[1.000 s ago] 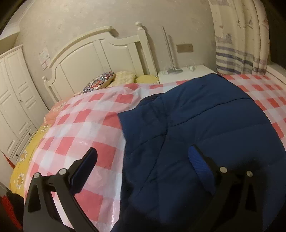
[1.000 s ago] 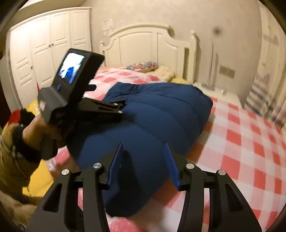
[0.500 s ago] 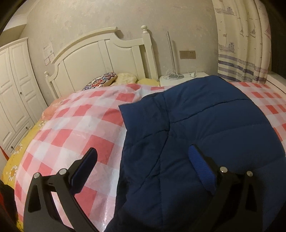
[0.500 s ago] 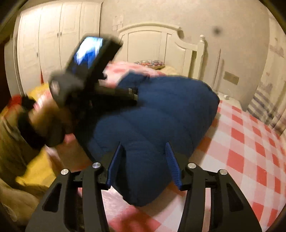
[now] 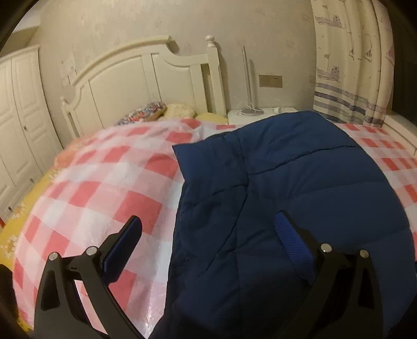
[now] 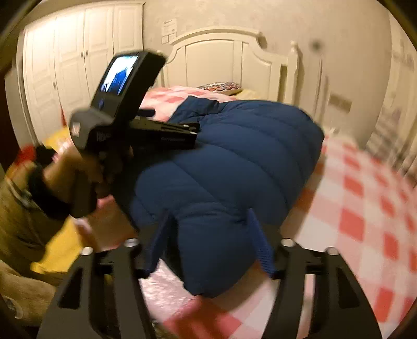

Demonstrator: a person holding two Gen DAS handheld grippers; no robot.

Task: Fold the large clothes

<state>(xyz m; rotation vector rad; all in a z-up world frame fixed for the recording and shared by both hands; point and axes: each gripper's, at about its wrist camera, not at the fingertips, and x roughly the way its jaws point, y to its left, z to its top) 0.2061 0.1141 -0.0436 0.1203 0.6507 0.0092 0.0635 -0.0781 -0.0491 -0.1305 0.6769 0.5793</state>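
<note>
A cream wooden headboard (image 5: 146, 78) stands against a mottled beige wall (image 5: 156, 23). White panelled wardrobe doors (image 6: 73, 57) fill the left side. A ship-printed curtain (image 5: 349, 65) hangs beside a white nightstand (image 5: 263, 114).

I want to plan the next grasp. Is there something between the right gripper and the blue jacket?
Nothing visible. The right gripper has just been opening, and the near end of the blue jacket bulges directly between its fingers on the checked bedcover.
</note>
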